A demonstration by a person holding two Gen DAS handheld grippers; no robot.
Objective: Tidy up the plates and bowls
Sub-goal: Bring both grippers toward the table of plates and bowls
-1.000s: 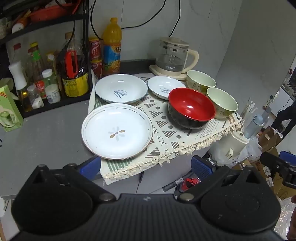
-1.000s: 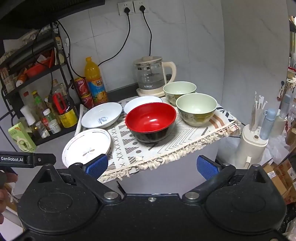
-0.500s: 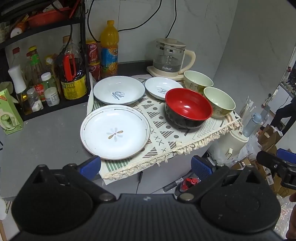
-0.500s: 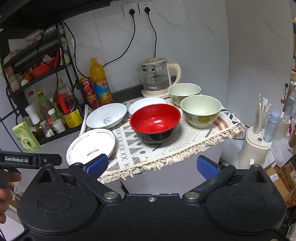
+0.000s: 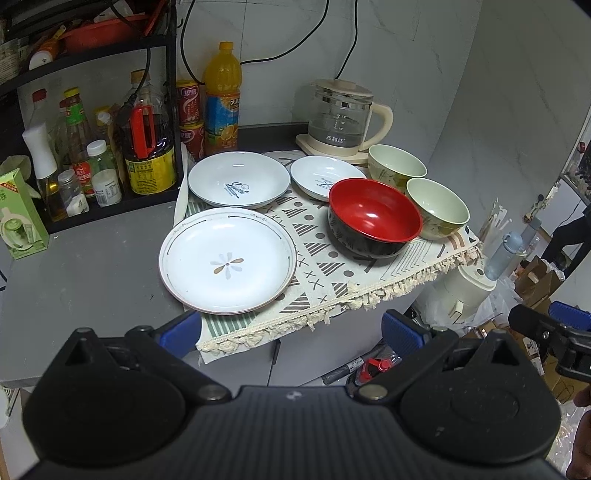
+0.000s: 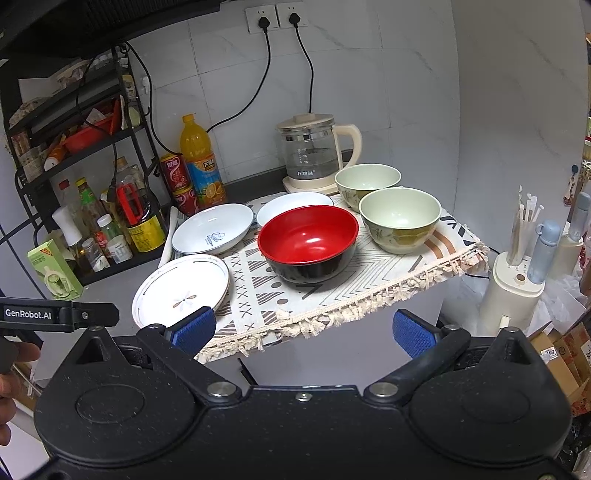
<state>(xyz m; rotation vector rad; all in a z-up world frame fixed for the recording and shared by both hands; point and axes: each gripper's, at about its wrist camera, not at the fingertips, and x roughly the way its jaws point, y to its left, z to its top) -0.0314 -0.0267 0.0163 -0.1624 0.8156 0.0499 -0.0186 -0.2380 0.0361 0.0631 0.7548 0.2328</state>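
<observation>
Hovering left tongs, right tongs agape

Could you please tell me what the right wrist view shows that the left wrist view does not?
Only the right wrist view shows the wall sockets with two plugs in them. Only the left wrist view shows the "Sweet" lettering on the rear plate. Both show the flower plate, red bowl, two green bowls, kettle and cloth; both grippers' jaws stand open, holding nothing.
</observation>
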